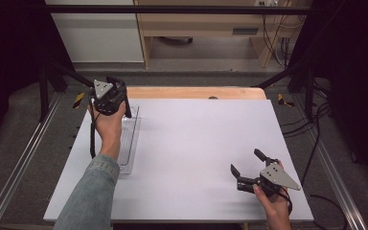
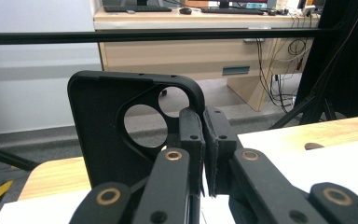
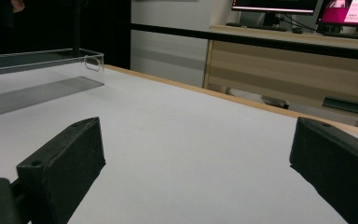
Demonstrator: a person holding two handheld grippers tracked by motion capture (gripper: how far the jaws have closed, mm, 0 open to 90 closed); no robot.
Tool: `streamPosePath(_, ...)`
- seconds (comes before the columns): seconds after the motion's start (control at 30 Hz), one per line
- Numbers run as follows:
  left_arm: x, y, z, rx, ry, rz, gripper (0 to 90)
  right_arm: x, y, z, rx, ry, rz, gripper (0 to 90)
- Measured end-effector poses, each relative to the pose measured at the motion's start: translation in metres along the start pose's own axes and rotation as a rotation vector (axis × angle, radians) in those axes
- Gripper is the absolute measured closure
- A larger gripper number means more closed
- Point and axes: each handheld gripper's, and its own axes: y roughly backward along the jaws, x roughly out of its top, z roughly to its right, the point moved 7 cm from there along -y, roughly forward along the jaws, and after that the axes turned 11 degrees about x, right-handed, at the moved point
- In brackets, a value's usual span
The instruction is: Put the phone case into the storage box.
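- Nearest the lens in the left gripper view, the left gripper (image 2: 204,154) has its fingers (image 2: 189,140) pressed together on one edge of a black phone case (image 2: 102,126), which stands upright with its camera cut-outs towards the top.
- Seen from the high view, the same left gripper (image 1: 124,103) hangs over the far end of a clear plastic tray (image 1: 133,139), near the far left corner of the bench (image 1: 196,143); the phone case (image 1: 126,104) shows as a thin dark edge below the hand.
- Whether the case is touching the tray floor or held just above it cannot be told from these views.
- Right gripper (image 1: 246,164): held low over the near right part of the bench, well apart from the tray, fingers (image 3: 65,158) spread wide with nothing between them.
- In the right gripper view the tray (image 3: 42,58) lies far off to the left, across bare white bench.
- Step in hand, as judged: the case is being carried at the tray, either lifted out of it or about to be set into it; the pictures do not settle which.
- Next move, as judged: if placing, the left hand lowers the case until it rests flat or leans inside the tray walls, then parts the fingers; if removing, it clears the tray rim before travelling across the bench.
- The idle right gripper could steady the tray should it slide.
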Motion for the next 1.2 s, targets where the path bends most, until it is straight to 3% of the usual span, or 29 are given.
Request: streamPosePath(1.2, -0.013, -0.008, 0.000, 0.015, -0.002, -0.018, 86.7, 0.000, 0.000, 0.001, 0.000, -0.001, 0.000, 3.1)
